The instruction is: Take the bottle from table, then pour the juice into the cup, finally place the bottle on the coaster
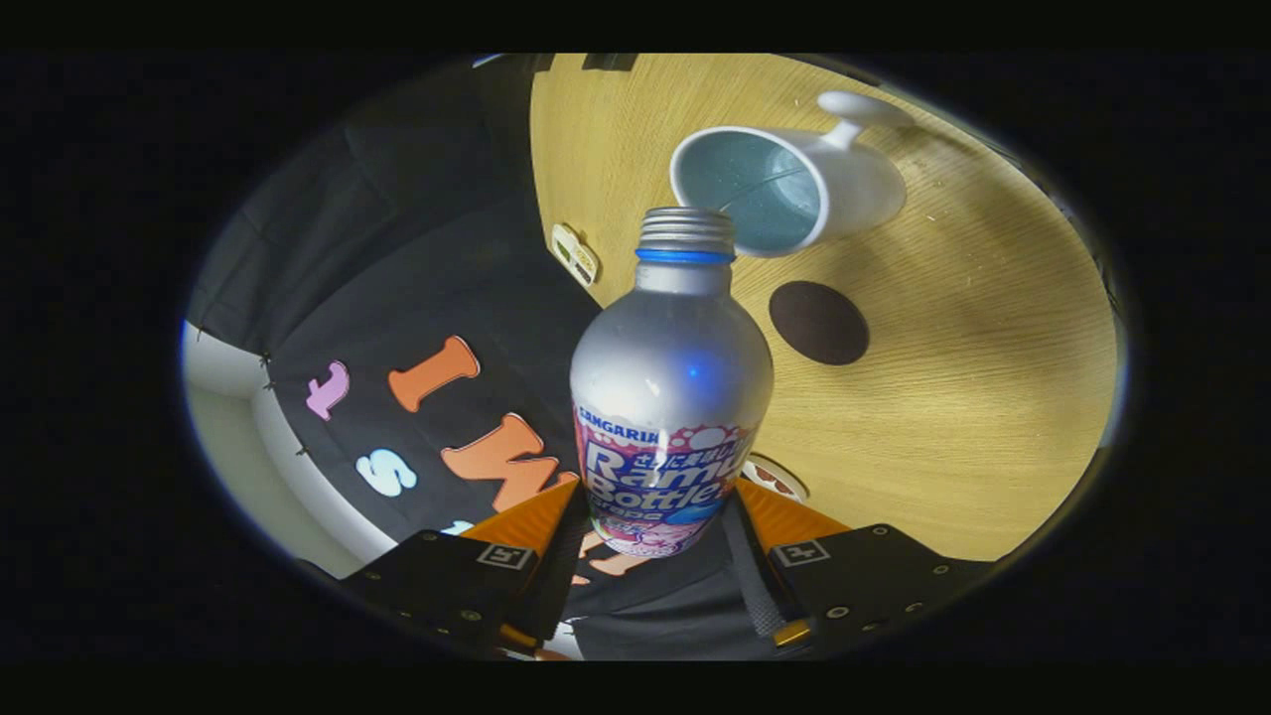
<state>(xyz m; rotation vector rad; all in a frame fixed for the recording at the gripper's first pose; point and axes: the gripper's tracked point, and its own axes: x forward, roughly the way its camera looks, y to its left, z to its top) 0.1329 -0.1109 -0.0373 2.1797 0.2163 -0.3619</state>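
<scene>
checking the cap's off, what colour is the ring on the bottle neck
Blue ring under the bare threads, gripper view.

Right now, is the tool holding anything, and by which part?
Yes. The tool is shut on the bottle, both fingers pressing on the labelled lower body; its open mouth is tilted toward the cup.

1. The gripper holds the bottle between its two fingers, both pressing on its labelled lower body.
2. The bottle is silver, uncapped, with a blue ring under the threaded neck.
3. Its mouth sits at the rim of the cup, a white mug with a blue inside.
4. A dark round coaster lies on the wooden table, near the cup, beyond the fingers.
</scene>
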